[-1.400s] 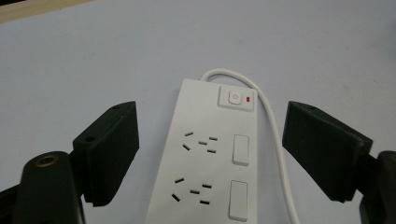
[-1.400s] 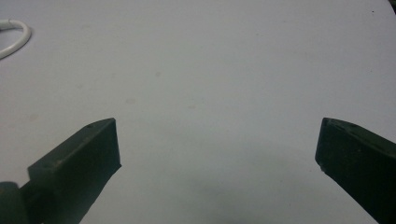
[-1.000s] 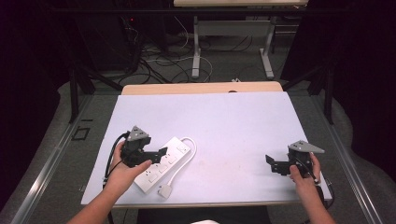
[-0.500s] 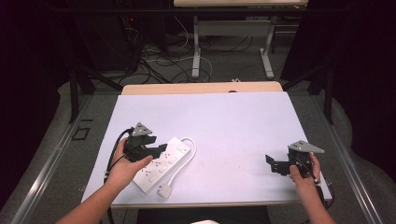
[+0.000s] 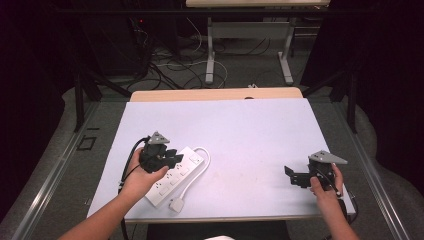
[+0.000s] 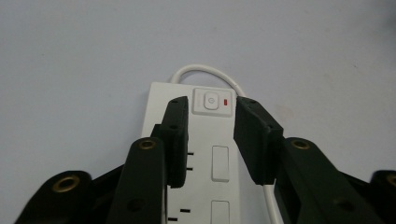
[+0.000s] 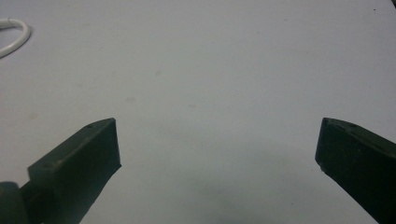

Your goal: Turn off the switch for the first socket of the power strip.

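A white power strip (image 5: 176, 176) lies slantwise on the pale table (image 5: 240, 130) at the front left, and its cord loops round to a plug (image 5: 176, 204) near the front edge. My left gripper (image 5: 174, 159) hovers over the strip's far end. In the left gripper view the left gripper (image 6: 212, 121) has its jaws a little apart above the strip's top face (image 6: 219, 163), one on each side of the rocker switch (image 6: 212, 101) with its red light. My right gripper (image 5: 292, 176) rests at the front right, and it (image 7: 217, 144) is wide open over bare table.
A wooden strip (image 5: 215, 94) edges the table's far side. Beyond it, a desk frame (image 5: 247, 45) and tangled cables (image 5: 165, 65) stand on the floor. A bend of white cord (image 7: 14, 35) shows at the right gripper view's top left.
My left gripper has slid a little farther along the power strip toward its switch end. The right gripper has stayed where it was.
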A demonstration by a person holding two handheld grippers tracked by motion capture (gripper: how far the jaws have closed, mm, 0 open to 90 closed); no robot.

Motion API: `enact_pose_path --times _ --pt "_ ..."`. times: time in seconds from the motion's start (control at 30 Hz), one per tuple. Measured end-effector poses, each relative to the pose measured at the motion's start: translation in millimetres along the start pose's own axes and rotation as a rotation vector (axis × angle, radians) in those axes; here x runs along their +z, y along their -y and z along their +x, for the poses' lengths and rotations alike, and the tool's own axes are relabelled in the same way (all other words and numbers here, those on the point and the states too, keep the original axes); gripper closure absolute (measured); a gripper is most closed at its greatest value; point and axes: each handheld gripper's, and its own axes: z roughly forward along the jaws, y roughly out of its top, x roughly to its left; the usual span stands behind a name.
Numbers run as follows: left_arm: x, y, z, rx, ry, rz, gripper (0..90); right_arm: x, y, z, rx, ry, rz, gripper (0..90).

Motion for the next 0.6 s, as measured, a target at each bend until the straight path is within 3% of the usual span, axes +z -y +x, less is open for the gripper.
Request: enact_pose_path --times 0.23,0.27,0.43,0.6 --pt "8.6 2.2 -1.5 -0.029 0.006 0.028 77.8 0.7 0.1 0.4 0.003 0.003 0.001 0.0" --pt "8.5 1.8 -1.2 -0.024 0.008 0.052 77.8 0.7 0.1 0.4 0.003 0.003 0.001 0.0" --pt "13.3 2.5 -2.8 -0.023 0.006 0.085 88.0 0.7 0.2 0.4 0.002 0.003 0.001 0.0" --pt "16.5 2.9 -4.9 -0.031 0.011 0.126 89.7 1.1 0.3 -0.2 -0.001 -0.001 -0.001 0.0"
